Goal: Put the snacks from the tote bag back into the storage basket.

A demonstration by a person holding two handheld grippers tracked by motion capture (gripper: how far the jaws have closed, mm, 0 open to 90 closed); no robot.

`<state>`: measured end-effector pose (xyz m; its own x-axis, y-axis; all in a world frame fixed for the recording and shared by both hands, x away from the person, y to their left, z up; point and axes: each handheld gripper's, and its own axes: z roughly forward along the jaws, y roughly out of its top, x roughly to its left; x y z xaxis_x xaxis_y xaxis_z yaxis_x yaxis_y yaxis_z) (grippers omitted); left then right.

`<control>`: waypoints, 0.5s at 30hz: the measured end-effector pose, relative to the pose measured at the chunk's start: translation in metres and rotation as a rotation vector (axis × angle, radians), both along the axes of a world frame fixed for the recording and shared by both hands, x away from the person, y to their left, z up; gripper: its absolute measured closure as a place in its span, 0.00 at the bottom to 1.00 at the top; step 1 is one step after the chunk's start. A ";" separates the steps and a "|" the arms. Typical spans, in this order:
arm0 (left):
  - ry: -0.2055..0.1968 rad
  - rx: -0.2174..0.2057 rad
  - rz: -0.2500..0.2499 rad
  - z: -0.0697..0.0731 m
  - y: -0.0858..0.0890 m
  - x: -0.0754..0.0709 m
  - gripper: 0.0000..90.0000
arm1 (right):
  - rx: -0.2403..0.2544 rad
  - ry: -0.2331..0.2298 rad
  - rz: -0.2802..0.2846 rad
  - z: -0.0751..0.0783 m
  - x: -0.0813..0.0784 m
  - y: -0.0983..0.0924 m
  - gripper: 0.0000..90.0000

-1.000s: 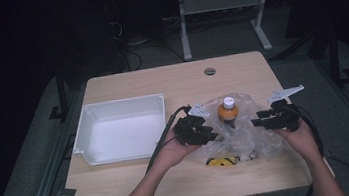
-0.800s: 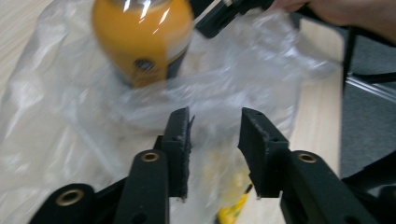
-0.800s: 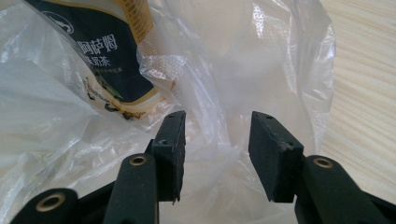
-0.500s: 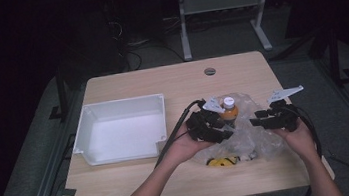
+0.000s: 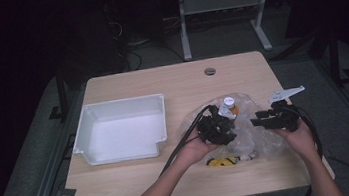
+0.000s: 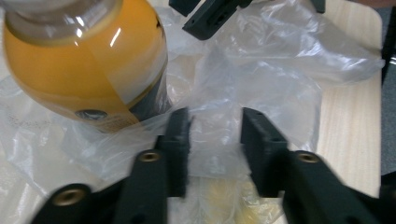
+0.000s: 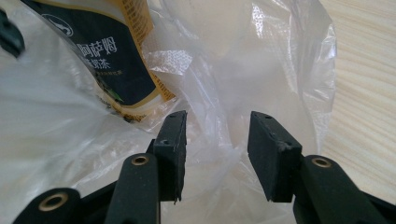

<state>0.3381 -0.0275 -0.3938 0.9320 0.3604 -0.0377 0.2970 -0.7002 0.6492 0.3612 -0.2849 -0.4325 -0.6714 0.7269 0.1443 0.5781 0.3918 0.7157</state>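
Your high view looks from above your side, forward and down on the whole tabletop [image 5: 138,188], from far, and your forearms enter at its bottom edge. The left claw [image 6: 215,140] view rides on that tool and looks along its two black jaws, very near the clear plastic bag [image 6: 280,70] and the orange bottle [image 6: 79,60]. The right claw [image 7: 215,140] view looks the same way, also very near. All three views share the plastic bag [image 5: 252,133] and the bottle [image 7: 107,56].
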 end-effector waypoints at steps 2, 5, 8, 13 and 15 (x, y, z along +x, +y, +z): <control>-0.008 0.016 -0.012 -0.004 0.002 0.001 0.90 | -0.001 -0.001 0.001 0.000 0.000 0.000 0.64; 0.004 0.025 -0.005 -0.009 0.005 0.001 0.99 | -0.006 0.009 0.008 -0.001 0.001 0.001 0.65; 0.007 0.032 0.004 -0.016 0.011 0.001 1.00 | -0.021 0.018 0.024 -0.005 0.002 0.005 0.66; 0.017 0.051 0.020 -0.026 0.022 0.001 1.00 | -0.065 0.038 0.037 -0.010 0.004 0.013 0.71; 0.019 0.060 0.027 -0.029 0.027 0.002 1.00 | -0.075 0.034 0.039 -0.011 0.003 0.015 0.76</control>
